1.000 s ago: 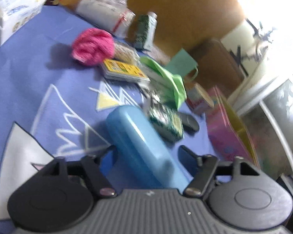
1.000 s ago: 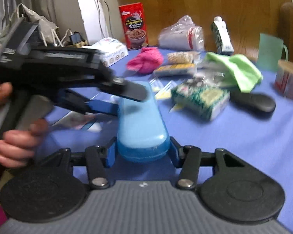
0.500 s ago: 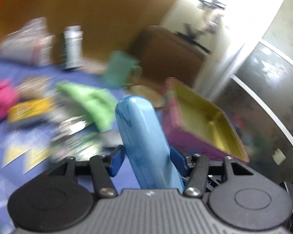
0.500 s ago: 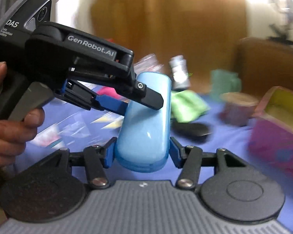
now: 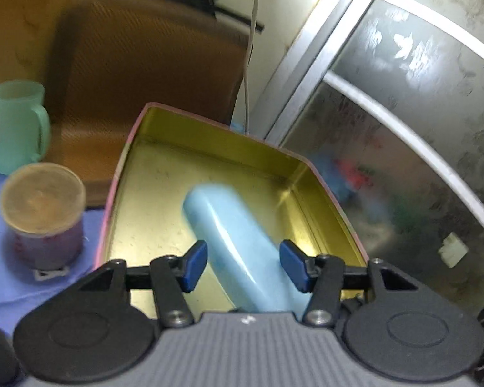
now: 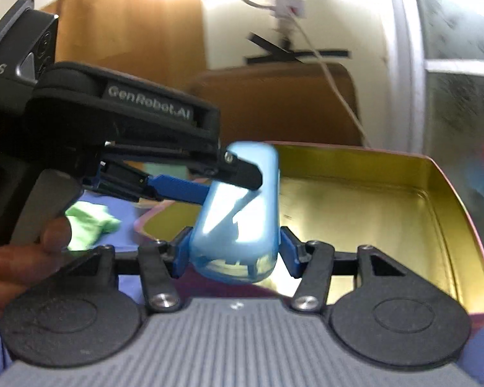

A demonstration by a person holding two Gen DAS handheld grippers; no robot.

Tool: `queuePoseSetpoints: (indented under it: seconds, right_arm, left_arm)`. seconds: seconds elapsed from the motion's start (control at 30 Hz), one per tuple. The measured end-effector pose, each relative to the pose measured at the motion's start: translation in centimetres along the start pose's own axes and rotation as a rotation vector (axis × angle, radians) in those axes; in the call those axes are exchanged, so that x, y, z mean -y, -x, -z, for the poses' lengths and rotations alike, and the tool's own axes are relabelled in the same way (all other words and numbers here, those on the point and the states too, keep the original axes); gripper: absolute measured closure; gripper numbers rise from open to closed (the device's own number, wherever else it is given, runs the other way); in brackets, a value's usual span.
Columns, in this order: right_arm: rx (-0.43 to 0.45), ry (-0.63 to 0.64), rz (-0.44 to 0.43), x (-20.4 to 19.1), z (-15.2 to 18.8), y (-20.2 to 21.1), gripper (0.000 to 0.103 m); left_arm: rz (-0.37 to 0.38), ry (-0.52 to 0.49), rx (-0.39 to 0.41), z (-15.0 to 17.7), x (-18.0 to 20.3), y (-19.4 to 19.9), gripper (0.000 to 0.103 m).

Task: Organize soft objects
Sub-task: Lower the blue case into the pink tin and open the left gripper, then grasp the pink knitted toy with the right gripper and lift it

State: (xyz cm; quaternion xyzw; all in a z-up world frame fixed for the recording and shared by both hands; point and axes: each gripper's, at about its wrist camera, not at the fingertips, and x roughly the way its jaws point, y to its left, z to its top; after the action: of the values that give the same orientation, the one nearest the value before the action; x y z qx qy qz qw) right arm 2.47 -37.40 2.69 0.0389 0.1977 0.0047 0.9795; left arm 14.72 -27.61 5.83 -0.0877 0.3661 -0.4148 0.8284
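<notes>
A light blue oblong case (image 5: 238, 242) hangs over the open pink tin with a gold inside (image 5: 151, 200). My left gripper (image 5: 243, 266) has its jaws spread a little wider than the case, with gaps on both sides. My right gripper (image 6: 232, 253) is shut on the near end of the case (image 6: 238, 206) and holds it above the tin's (image 6: 403, 213) left part. The left gripper's body (image 6: 113, 135) shows in the right wrist view, its fingers (image 6: 184, 190) at the case's far part.
A round pink tub with a tan lid (image 5: 42, 213) and a mint green mug (image 5: 16, 125) stand left of the tin on the blue cloth (image 5: 3, 277). A green cloth (image 6: 90, 222) lies behind. A brown chair back (image 5: 138, 74) and a glass door (image 5: 419, 161) are beyond.
Both grippers carried the blue case from the cloth to above the tin. The left gripper's jaws have opened off the case.
</notes>
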Motion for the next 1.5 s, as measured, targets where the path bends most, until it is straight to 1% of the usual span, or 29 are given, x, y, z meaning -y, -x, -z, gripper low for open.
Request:
queuePoseSetpoints:
  seconds: [0.1, 0.2, 0.23, 0.3, 0.37, 0.43, 0.47, 0.5, 0.53, 0.6, 0.67, 0.77, 0.83, 0.9, 0.93, 1.0, 1.13, 1.17, 1.2, 1.23, 1.27, 1.33, 1.37, 1.43, 1.5]
  right_arm:
    - [-0.004, -0.036, 0.043, 1.1, 0.6, -0.5, 0.044]
    - [-0.001, -0.071, 0.052, 1.9, 0.7, 0.1, 0.044]
    - [0.007, -0.084, 0.052, 1.8, 0.8, 0.5, 0.044]
    - [0.033, -0.096, 0.061, 2.2, 0.0, 0.3, 0.044]
    - [0.077, -0.098, 0.066, 1.6, -0.1, 1.3, 0.044]
    - [0.124, -0.091, 0.043, 0.3, -0.3, 2.3, 0.044]
    - [0.133, -0.081, 0.025, -0.4, -0.7, 2.3, 0.044]
    - [0.138, -0.066, -0.002, -1.4, -0.8, 2.4, 0.044]
    - [0.133, -0.04, -0.047, -2.8, -1.0, 2.3, 0.044]
    - [0.094, 0.011, -0.14, -5.6, -0.9, 1.4, 0.045]
    - [0.035, 0.056, -0.244, -8.9, -0.6, 0.2, 0.045]
    - [-0.069, 0.1, -0.423, -14.7, -0.8, -2.6, 0.047]
    - [-0.113, 0.132, -0.532, -19.2, -1.3, -4.9, 0.047]
    - [-0.165, 0.157, -0.616, -23.6, -1.7, -7.3, 0.046]
    - [-0.192, 0.164, -0.644, -25.7, -1.8, -8.7, 0.046]
    - [-0.238, 0.183, -0.668, -29.1, -1.8, -11.1, 0.045]
    - [-0.333, 0.212, -0.67, -33.8, -0.9, -14.7, 0.044]
    - [-0.348, 0.212, -0.666, -34.3, -0.5, -14.8, 0.044]
    - [-0.374, 0.203, -0.684, -34.7, -0.1, -14.8, 0.054]
    - [-0.395, 0.195, -0.705, -35.0, 0.2, -14.5, 0.056]
    - [-0.385, 0.209, -0.701, -35.0, 0.4, -13.5, 0.056]
    - [-0.362, 0.258, -0.738, -34.8, 0.4, -11.3, 0.057]
    - [-0.36, 0.272, -0.745, -34.5, 0.6, -10.2, 0.057]
    - [-0.355, 0.329, -0.756, -33.6, 1.0, -7.5, 0.057]
    - [-0.354, 0.38, -0.764, -32.1, 1.6, -4.6, 0.057]
  left_arm:
    - [-0.041, -0.025, -0.011, 0.4, 0.6, -1.0, 0.052]
    - [-0.021, -0.038, 0.02, 0.9, 0.8, 0.7, 0.05]
    - [-0.019, -0.043, 0.041, 0.9, 0.6, 1.8, 0.05]
    - [-0.006, -0.043, 0.091, 1.1, 0.2, 4.4, 0.05]
    - [-0.004, -0.036, 0.14, 1.6, -0.9, 7.4, 0.05]
    - [-0.016, -0.017, 0.193, 2.7, -2.7, 10.9, 0.048]
    - [-0.037, -0.001, 0.22, 3.6, -4.2, 13.1, 0.047]
    - [-0.069, 0.014, 0.241, 4.3, -5.5, 14.9, 0.047]
    - [-0.109, 0.031, 0.262, 5.2, -7.0, 16.7, 0.047]
    - [-0.22, 0.076, 0.305, 7.5, -10.3, 20.7, 0.047]
    - [-0.355, 0.157, 0.352, 10.1, -13.9, 24.8, 0.047]
    - [-0.484, 0.315, 0.402, 13.7, -18.8, 30.0, 0.047]
    - [-0.525, 0.398, 0.434, 15.5, -21.1, 32.7, 0.047]
    - [-0.549, 0.452, 0.467, 16.9, -22.5, 34.9, 0.047]
    - [-0.555, 0.462, 0.482, 17.4, -23.0, 35.8, 0.047]
    - [-0.565, 0.466, 0.498, 17.7, -23.3, 36.6, 0.047]
    - [-0.548, 0.484, 0.526, 18.9, -23.7, 38.1, 0.047]
    - [-0.541, 0.49, 0.533, 19.1, -23.8, 38.4, 0.047]
    - [-0.534, 0.495, 0.539, 19.2, -23.9, 38.5, 0.047]
    - [-0.528, 0.496, 0.542, 19.3, -23.5, 38.3, 0.046]
    - [-0.517, 0.495, 0.545, 19.6, -23.5, 38.6, 0.046]
    - [-0.488, 0.496, 0.54, 20.1, -23.2, 38.7, 0.046]
    - [-0.468, 0.493, 0.531, 20.1, -23.0, 38.5, 0.045]
    - [-0.432, 0.47, 0.5, 20.0, -22.0, 37.9, 0.042]
    - [-0.387, 0.42, 0.457, 20.0, -20.5, 37.0, 0.039]
